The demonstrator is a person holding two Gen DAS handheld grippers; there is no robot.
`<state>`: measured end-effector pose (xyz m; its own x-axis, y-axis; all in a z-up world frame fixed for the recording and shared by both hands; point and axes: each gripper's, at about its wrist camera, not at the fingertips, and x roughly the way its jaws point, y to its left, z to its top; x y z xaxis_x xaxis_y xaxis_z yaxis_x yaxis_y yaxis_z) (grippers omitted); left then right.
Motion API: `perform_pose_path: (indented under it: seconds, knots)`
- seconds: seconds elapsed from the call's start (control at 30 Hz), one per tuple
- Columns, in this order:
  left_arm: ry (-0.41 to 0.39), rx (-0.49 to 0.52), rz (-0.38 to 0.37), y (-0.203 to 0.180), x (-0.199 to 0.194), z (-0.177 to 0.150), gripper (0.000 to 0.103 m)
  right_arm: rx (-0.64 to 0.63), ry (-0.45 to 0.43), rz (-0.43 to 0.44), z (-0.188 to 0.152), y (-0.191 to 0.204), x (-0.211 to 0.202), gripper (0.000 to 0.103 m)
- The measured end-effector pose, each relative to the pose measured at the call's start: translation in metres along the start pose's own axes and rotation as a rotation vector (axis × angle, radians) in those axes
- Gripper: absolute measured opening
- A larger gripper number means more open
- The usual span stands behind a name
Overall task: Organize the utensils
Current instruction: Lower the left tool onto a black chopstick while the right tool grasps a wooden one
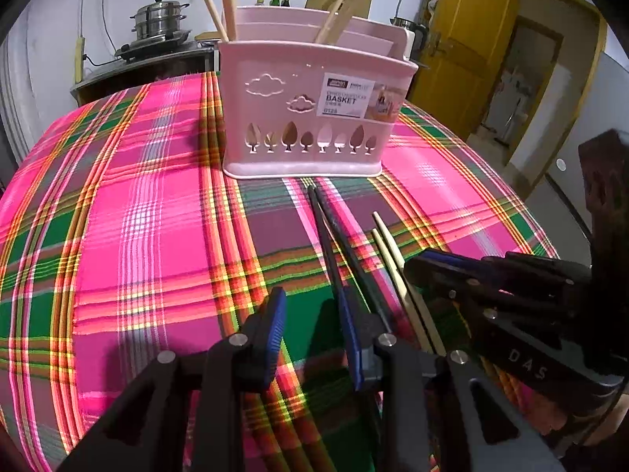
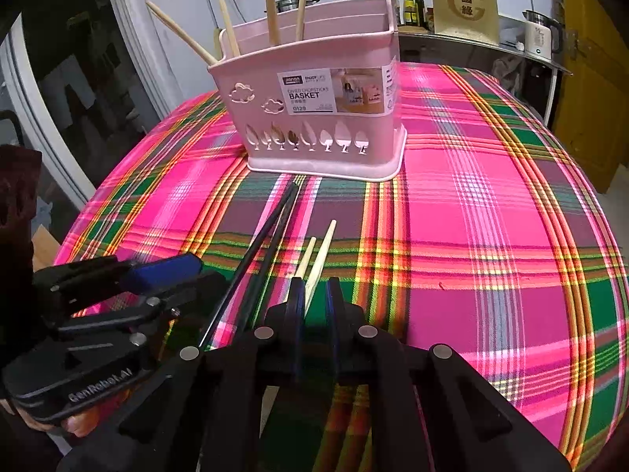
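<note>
Left wrist view: the left gripper stands apart, empty, over the plaid table, black chopsticks beside its right finger; the right gripper is nearly closed, with pale chopsticks running under it, grip unclear; pink basket behind.

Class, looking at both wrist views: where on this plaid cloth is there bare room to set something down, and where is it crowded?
Bare cloth lies left of the pink basket, and more to its right. It is crowded in front: black chopsticks, wooden chopsticks and both grippers meet there.
</note>
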<state>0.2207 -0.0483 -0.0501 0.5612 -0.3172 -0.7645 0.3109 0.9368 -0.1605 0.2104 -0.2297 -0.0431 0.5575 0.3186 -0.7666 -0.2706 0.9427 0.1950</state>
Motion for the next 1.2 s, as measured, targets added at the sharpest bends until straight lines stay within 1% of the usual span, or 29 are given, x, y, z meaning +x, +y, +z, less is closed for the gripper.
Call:
perform_pose_path:
  seconds: [0.27,0.4,0.77,0.83,1.07,1.2]
  knots:
    - [0.005,0.01,0.005,-0.005,0.003,0.003,0.035,-0.024,0.015,-0.02,0.002,0.006,0.005,0.011]
    - [0.01,0.057,0.044,-0.012,0.008,0.006,0.037,-0.034,0.02,-0.029,0.003,0.005,0.005,0.011]
    - [0.006,0.062,0.095,0.002,0.007,0.007,0.037,-0.027,0.026,-0.051,0.005,-0.008,0.002,0.011]
    - [0.008,0.058,0.107,0.006,0.008,0.008,0.036,-0.029,0.028,-0.057,0.007,-0.009,0.004,0.011]
    - [0.041,0.035,0.125,0.016,0.018,0.025,0.035,-0.037,0.05,-0.093,0.02,-0.008,0.013,0.011]
    - [0.039,0.028,0.138,0.016,0.023,0.03,0.03,-0.016,0.052,-0.094,0.024,-0.01,0.017,0.009]
